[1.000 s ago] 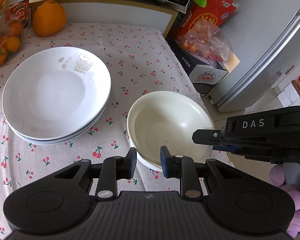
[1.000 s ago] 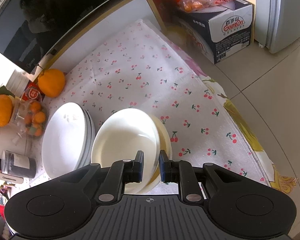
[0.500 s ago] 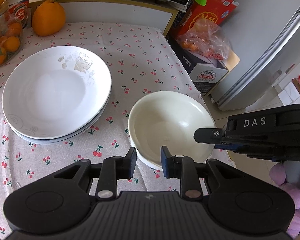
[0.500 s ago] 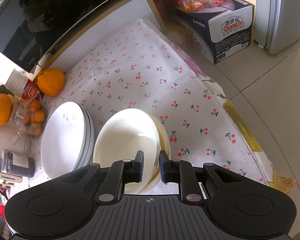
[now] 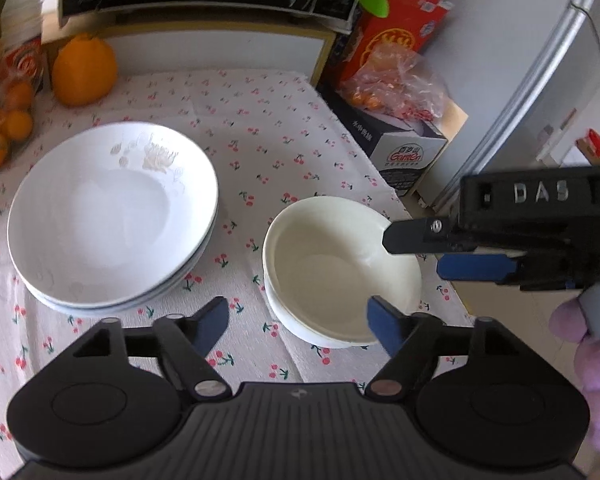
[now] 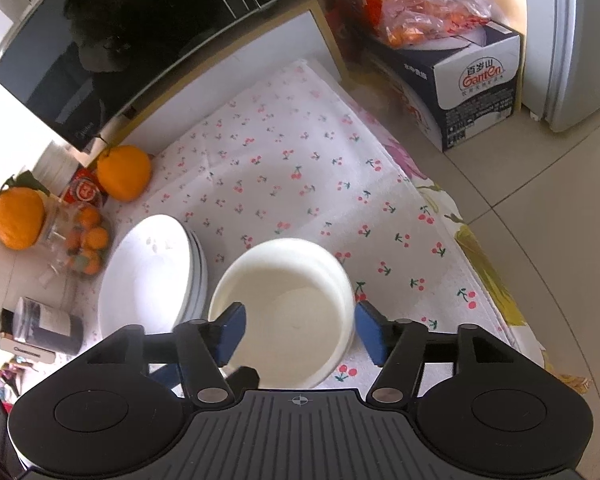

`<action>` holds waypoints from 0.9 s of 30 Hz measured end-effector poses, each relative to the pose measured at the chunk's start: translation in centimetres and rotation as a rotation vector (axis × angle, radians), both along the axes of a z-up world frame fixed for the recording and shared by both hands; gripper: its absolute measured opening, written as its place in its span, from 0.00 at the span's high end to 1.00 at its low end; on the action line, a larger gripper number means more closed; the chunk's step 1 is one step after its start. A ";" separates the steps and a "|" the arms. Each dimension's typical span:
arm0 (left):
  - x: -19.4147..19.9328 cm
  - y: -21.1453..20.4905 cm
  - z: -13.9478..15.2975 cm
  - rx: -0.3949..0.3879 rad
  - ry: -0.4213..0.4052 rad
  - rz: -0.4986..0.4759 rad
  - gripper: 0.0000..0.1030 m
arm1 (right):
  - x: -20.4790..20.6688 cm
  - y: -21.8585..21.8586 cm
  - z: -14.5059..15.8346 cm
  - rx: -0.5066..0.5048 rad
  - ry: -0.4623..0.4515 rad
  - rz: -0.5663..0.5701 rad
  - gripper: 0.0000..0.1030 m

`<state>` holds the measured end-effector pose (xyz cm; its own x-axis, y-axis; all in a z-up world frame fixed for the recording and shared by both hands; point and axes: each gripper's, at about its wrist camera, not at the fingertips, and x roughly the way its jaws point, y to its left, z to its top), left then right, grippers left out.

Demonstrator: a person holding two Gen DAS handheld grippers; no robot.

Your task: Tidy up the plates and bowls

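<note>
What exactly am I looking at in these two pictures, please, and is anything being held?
No robot arm here: a person carries a handheld two-finger tool in each hand, each with a fisheye camera looking along its fingers. The left camera shows the left tool and, entering from the right edge, the right tool; the right camera shows the right tool from behind. On the cherry-print tablecloth sit stacked white plates and nested cream bowls, with an orange behind. Both tools' jaws are opening around the bowls' rim, no pads pressing, so nothing is held.
</note>
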<state>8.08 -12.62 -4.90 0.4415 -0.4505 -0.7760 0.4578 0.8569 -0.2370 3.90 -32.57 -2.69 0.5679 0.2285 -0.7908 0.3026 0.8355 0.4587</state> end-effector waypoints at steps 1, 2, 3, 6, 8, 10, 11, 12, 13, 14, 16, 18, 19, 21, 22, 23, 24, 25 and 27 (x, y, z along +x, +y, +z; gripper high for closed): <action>-0.1 0.0 0.0 0.002 -0.014 -0.013 0.23 | 0.0 0.0 0.0 0.001 -0.008 0.002 0.37; -0.3 0.0 -0.1 0.003 -0.028 -0.025 0.19 | -0.1 -0.1 0.0 0.000 -0.019 0.005 0.35; -0.4 0.0 -0.1 0.002 -0.044 -0.038 0.16 | -0.1 -0.2 0.0 -0.003 -0.031 0.009 0.35; -0.8 0.2 -0.5 -0.004 -0.088 -0.084 0.08 | -0.2 -0.2 -0.4 -0.030 -0.060 0.029 0.31; -1.0 0.3 -0.9 -0.017 -0.101 -0.121 0.06 | -0.3 -0.3 -0.9 -0.064 -0.074 0.040 0.31; -1.3 0.3 -1.3 -0.017 -0.116 -0.152 0.05 | -0.4 -0.4 -1.4 -0.092 -0.087 0.048 0.31; -1.5 0.2 -1.5 -0.011 -0.126 -0.167 0.04 | -0.4 -0.5 -1.6 -0.095 -0.094 0.050 0.31; -1.7 0.1 -1.8 -0.005 -0.138 -0.183 0.04 | -0.5 -0.7 -1.9 -0.092 -0.102 0.051 0.31; -1.9 0.0 -2.0 0.001 -0.148 -0.197 0.04 | -0.5 -0.8 -2.2 -0.086 -0.107 0.050 0.31; -2.0 -0.1 -2.2 0.007 -0.158 -0.212 0.04 | -0.5 -1.0 -2.5 -0.077 -0.112 0.048 0.31; -2.3 -0.4 -2.6 0.013 -0.172 -0.233 0.04 | -0.4 -1.1 -3.1 -0.058 -0.120 0.045 0.31; -2.4 -0.7 -3.0 0.016 -0.178 -0.250 0.04 | -0.3 -1.1 -3.5 -0.047 -0.121 0.043 0.31; -2.4 -0.8 -3.1 0.019 -0.182 -0.254 0.04 | -0.2 -1.0 -3.7 -0.041 -0.122 0.042 0.31; -2.3 -0.9 -3.4 0.022 -0.187 -0.260 0.04 | -0.2 -1.0 -4.1 -0.021 -0.123 0.036 0.31; -2.3 -1.0 -3.5 0.020 -0.188 -0.260 0.04 | -0.1 -1.0 -4.3 -0.007 -0.122 0.031 0.31; -2.2 -1.0 -3.6 0.017 -0.185 -0.261 0.05 | -0.1 -1.0 -4.5 0.007 -0.120 0.025 0.31; -2.1 -1.0 -3.7 0.014 -0.182 -0.263 0.06 | 0.0 -1.0 -4.7 0.018 -0.117 0.019 0.31; -2.0 -1.0 -3.8 0.012 -0.180 -0.265 0.06 | 0.0 -1.0 -4.8 0.024 -0.112 0.015 0.31; -1.8 -1.1 -3.9 0.011 -0.179 -0.266 0.08 | 0.2 -0.9 -5.1 0.027 -0.101 0.008 0.31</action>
<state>6.29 -13.76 -8.80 0.4391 -0.5604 -0.7023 0.6994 0.7038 -0.1243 4.06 -33.44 -7.79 0.6421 0.2536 -0.7234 0.2471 0.8249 0.5085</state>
